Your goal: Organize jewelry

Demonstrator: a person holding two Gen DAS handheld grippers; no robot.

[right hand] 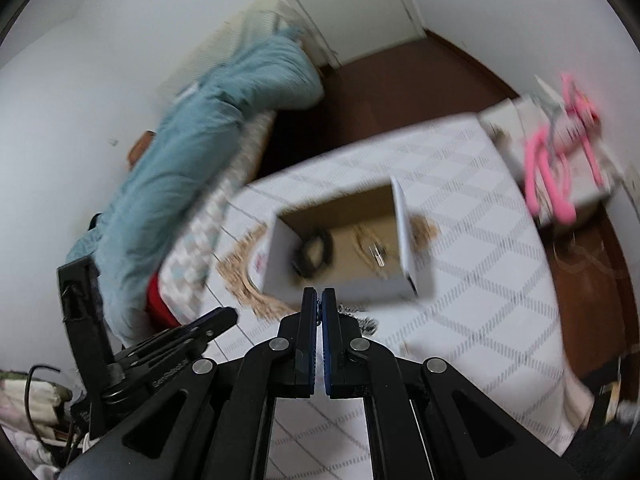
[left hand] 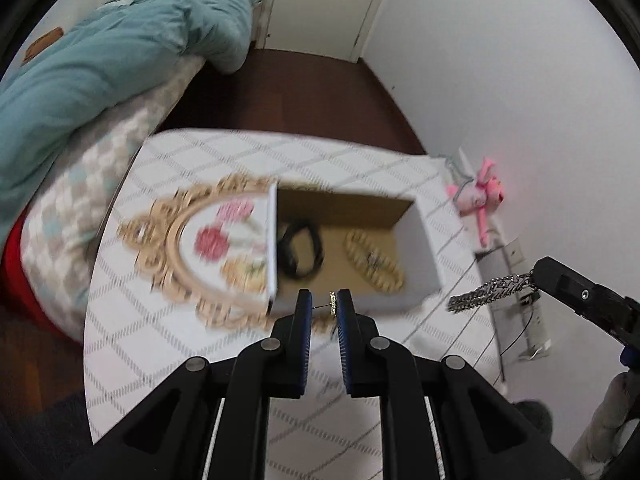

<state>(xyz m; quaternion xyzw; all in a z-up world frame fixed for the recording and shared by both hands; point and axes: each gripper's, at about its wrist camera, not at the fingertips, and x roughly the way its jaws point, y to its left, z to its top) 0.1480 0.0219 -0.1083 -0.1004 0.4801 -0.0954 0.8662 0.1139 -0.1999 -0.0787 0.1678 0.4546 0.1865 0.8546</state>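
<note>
An open white box (left hand: 420, 248) with a brown floor stands on the checked table. It holds a black band (left hand: 300, 252) and a gold bead bracelet (left hand: 374, 260). My left gripper (left hand: 325, 306) is shut on a small gold earring (left hand: 332, 303), just in front of the box's near wall. My right gripper (right hand: 319, 306) is shut on a silver chain bracelet (left hand: 486, 294), which hangs out to the box's right; in the right wrist view the chain (right hand: 362, 320) trails beside the fingers. The box (right hand: 280, 256) also shows there.
A gold-framed floral tray (left hand: 212, 248) lies left of the box, partly under it. A pink toy (left hand: 478, 196) sits on a shelf by the wall. A bed with a teal duvet (left hand: 100, 60) borders the table (left hand: 200, 360) on the left. The views are motion-blurred.
</note>
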